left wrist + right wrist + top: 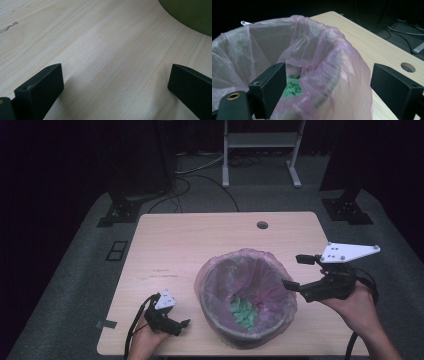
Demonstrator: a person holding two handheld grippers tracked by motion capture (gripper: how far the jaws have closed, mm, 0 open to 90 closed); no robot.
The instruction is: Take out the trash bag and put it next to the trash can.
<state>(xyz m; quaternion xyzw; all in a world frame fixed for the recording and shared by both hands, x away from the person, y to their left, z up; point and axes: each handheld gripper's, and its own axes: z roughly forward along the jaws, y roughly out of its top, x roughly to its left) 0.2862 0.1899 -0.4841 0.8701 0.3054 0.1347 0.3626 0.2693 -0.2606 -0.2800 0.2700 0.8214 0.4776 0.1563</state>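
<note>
A round bin (pixel 248 296) lined with a thin pink plastic bag (pixel 332 65) stands on the near half of the wooden table (pixel 200 240). Green scraps (pixel 244 312) lie at its bottom, with a small red bit beside them. My right gripper (pixel 297 271) is open at the bin's right rim, one jaw inside the bag's edge and one outside; the pink rim (pixel 342 82) passes between the jaws. My left gripper (pixel 181 325) rests low near the table's front left, open, with bare wood between its jaws (pixel 115 85). The bin's green wall (pixel 190 12) lies ahead of it.
A round cable hole (pixel 262 225) sits near the table's far edge. Dark tape (pixel 106 324) marks the front left edge. Beyond the table are a white frame (pixel 260 150), black stands and cables on grey floor.
</note>
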